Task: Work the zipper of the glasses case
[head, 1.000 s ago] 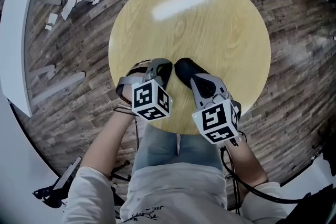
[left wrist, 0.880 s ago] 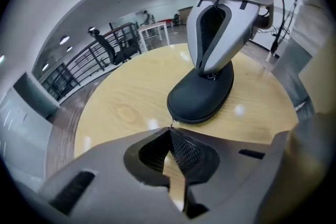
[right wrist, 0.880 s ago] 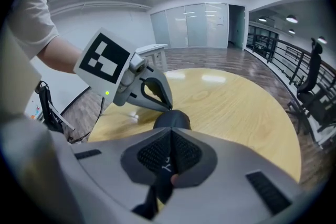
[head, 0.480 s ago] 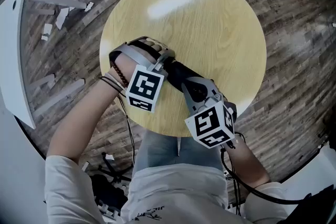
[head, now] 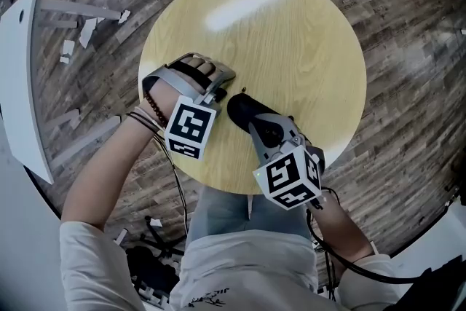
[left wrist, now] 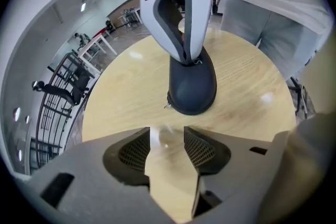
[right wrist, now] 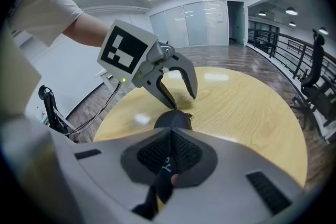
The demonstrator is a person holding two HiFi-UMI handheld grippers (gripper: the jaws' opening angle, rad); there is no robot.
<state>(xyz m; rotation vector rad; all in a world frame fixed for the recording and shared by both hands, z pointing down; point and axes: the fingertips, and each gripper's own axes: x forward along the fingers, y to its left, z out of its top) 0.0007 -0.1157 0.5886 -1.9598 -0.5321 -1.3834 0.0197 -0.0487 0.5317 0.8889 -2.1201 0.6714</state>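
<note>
Jaws of the left gripper [left wrist: 167,136] stand apart and have just been opening. Only bare tabletop [left wrist: 121,102] shows between their ribbed pads, and the dark glasses case [left wrist: 193,89] lies just beyond them, untouched. Jaws of the right gripper [right wrist: 169,136] are pressed together on the near end of the case, with a dark strip of it pinched between the pads.

The left gripper view shows clearly what the head view barely gives: a small metal zipper pull [left wrist: 168,105] at the case's rounded far end, resting on the wood. The right gripper view shows the left gripper's open jaws pointing down just beside that same end.

The case looks closed, and its contents are hidden. In the head view it lies near the middle of the round tabletop, slanting from far left to near right.

The left hand [head: 191,73] wraps over its gripper, with a bead bracelet [head: 153,107] at the wrist and the left forearm [head: 102,178] coming in from the left. The right forearm [head: 342,229] comes in from the near edge.
</note>
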